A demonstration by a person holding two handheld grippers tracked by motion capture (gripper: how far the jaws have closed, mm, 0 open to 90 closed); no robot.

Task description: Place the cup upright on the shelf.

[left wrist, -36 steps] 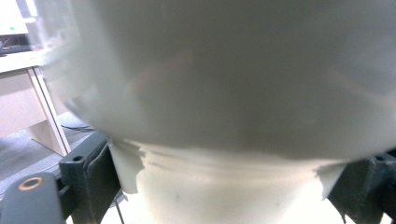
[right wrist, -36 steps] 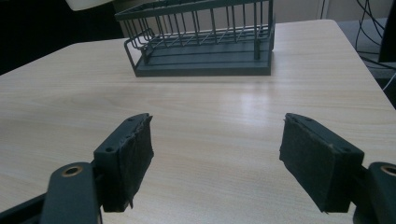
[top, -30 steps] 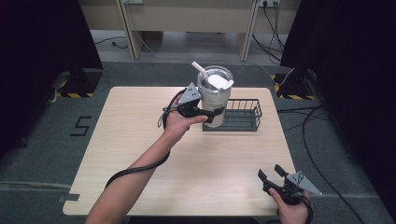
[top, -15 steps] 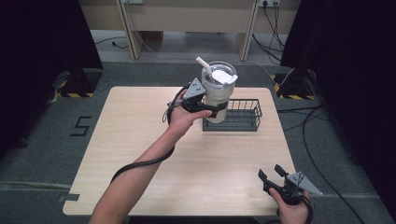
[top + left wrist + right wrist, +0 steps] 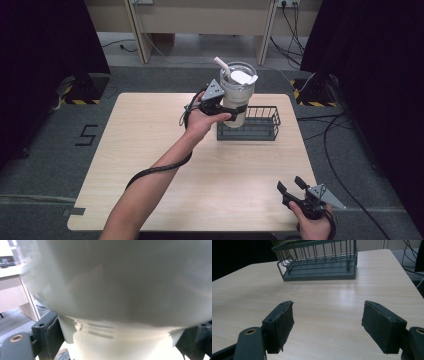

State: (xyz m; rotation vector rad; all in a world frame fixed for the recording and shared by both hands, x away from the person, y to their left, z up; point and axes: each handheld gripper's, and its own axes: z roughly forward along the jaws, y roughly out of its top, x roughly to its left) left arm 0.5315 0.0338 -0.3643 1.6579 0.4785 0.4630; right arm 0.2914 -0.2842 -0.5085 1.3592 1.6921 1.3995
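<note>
A clear tumbler [image 5: 237, 95] with a white lid and straw is held in the air over the left part of the dark wire basket [image 5: 260, 125]. My left gripper [image 5: 227, 107] is shut on the tumbler's lower body. In the left gripper view the tumbler [image 5: 120, 290] looms close, with a black jaw at each side of its base. My right gripper [image 5: 292, 187] rests open near the table's front right corner, and its jaws stand wide apart with nothing between them. In the right gripper view my right gripper [image 5: 328, 325] faces the basket [image 5: 319, 265] across bare table.
The wooden table [image 5: 150, 150] stands on a grey floor. Pale desk legs [image 5: 140, 30] and cables [image 5: 295, 20] lie beyond its far edge. Dark curtains hang at both sides. A black cable trails along the left forearm.
My left gripper has lifted the tumbler higher and carried it slightly right, over the basket's left end. The right gripper has stayed in place.
</note>
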